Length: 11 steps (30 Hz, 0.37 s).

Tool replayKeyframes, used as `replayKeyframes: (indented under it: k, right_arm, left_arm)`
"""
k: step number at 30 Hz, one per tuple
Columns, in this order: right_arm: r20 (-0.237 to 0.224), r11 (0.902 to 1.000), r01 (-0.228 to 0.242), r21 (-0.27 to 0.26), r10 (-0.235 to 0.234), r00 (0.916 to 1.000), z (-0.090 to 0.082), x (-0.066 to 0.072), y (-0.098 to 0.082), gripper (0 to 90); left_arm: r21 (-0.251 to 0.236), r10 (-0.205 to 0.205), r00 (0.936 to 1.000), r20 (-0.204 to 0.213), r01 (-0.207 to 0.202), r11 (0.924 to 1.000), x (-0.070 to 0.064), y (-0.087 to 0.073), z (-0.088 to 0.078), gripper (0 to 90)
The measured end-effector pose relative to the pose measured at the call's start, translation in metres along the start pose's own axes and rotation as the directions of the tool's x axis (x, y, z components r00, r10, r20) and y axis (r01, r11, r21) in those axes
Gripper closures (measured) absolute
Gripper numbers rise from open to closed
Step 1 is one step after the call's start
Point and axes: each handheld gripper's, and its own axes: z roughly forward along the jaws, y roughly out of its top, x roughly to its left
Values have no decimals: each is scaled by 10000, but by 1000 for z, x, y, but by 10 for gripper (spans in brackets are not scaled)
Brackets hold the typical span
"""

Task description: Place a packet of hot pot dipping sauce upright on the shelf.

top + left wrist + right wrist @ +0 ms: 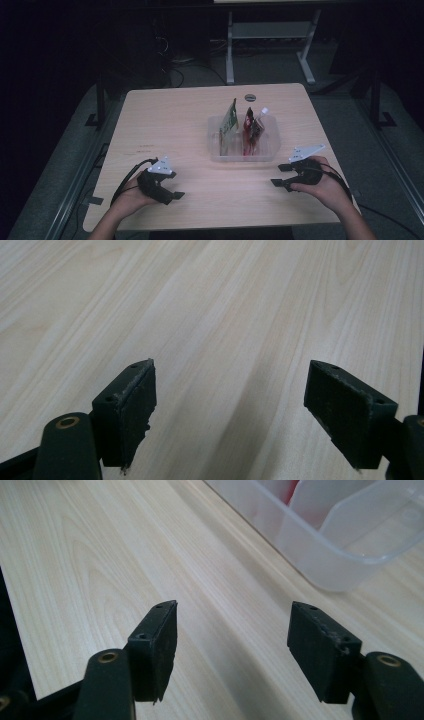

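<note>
Clear plastic bin (243,150) sits on the desk (165,125), right of centre, about 1 o'clock from the desk middle. Inside, standing up: a green packet (230,121) in the left compartment, a red packet (249,120) plus a packet with a white cap (263,111) in the right one.

Left tool (176,195) is held low at the near edge, 7 o'clock on the desk. Bin lies at its 1 o'clock, well apart. Jaws spread wide, nothing between them.

Right tool (277,175) is held at 4 o'clock on the desk, jaws pointing left. Bin is near, at its 11 o'clock, not touching. Jaws wide apart, empty.

High view gives the whole layout, both hands and the grey plates on the 2 tools.

Left tool (227,415) in the left gripper view: bare wood grain between the 2 black pads (134,410), worn at the edges.

Right tool (232,650) in the right gripper view: bin (310,550) corner at 1 o'clock, a white divider and something red behind the wall; packets themselves can't be made out there. Pads (157,647) clear of the bin.
</note>
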Motion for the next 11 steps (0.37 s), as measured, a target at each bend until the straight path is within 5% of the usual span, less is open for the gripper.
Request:
replayKeyframes:
  k: [11]
  right_arm:
    - [85,9999,-4,118,3,10000,2,-2,-3,360]
  left_arm:
    - [5,-48,9999,-126,48,10000,3,-3,0,198]
